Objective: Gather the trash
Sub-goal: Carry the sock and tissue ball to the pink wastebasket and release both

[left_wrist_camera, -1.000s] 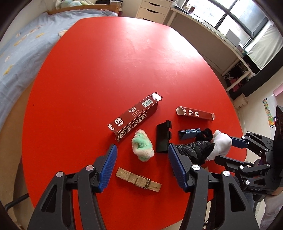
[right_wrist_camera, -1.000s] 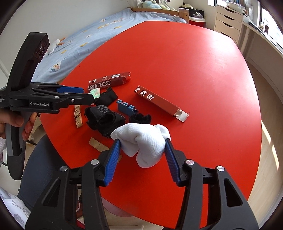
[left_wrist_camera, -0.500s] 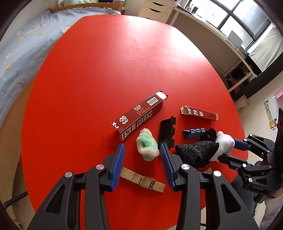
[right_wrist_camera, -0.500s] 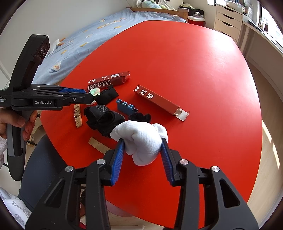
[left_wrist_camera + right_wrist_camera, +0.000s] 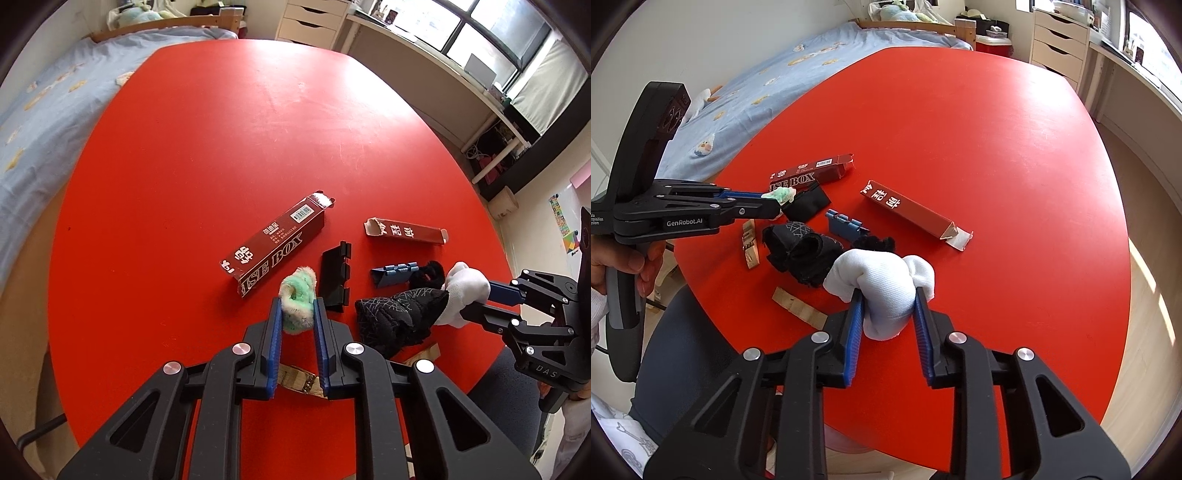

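left gripper: its fingers have just been closing and are now pinching the green fluffy wad, which is sitting at 6 o'clock of the red surface, just beside the near end of the big carton.
green fluffy wad: looking very light and soft, it is squashing between the blue pads; the grip across its near half is likely holding, though loose fibres may be slipping.
right gripper: its fingers have also just been closing and are clamping the white sock bundle across its near lobe, at about 5 o'clock of the surface.
white sock bundle: soft, springy knit, probably light; it is bulging out past the pads, so a hold across the thick middle looks safest.
black glove: lying limp against the sock, touching it; it may be dragging along on a lift.
cardboard strips: lying flat at the near edge; thin and stiff, hard to get under.
black clip: rigid, just beyond the wad.
blue clip: small, hard, at 4 o'clock.
big carton: open-ended, light, crushable; best taken across its narrow sides.
small carton: same kind, lying apart at 3 o'clock.
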### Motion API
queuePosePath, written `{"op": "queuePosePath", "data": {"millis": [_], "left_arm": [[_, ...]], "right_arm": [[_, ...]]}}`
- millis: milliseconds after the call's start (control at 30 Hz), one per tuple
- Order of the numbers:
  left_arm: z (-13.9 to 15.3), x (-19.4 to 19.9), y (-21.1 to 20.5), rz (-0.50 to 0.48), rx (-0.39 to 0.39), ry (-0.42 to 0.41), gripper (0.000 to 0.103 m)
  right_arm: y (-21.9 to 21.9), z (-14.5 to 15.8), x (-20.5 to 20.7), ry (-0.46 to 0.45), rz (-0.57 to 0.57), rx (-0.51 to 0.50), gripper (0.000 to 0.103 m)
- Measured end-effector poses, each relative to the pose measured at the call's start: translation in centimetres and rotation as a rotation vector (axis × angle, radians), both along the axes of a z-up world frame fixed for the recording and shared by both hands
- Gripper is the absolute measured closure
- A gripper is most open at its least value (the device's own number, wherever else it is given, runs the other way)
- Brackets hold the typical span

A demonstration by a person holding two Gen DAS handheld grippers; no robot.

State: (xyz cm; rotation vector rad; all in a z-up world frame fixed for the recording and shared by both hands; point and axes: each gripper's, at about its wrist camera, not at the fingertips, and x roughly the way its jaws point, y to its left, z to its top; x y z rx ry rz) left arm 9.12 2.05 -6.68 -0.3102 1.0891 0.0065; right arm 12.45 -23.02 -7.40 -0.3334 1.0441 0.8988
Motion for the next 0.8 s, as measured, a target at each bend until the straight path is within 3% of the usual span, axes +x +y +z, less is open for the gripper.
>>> {"op": "queuePosePath", "data": {"millis": [367,800], "left_arm": [[3.1,-2.7,-1.5,-0.06,0.09,-0.067,0.087],[7.1,-8.3,-5.1,-0.177,0.147,-0.169,0.087]], "right_arm": [[-1.7,3.0,-1.5,-0.043,-0.025,0.045,0.077],[-3.3,7.5,-6.7,-0.112,0.007,0.102,0.077]]}}
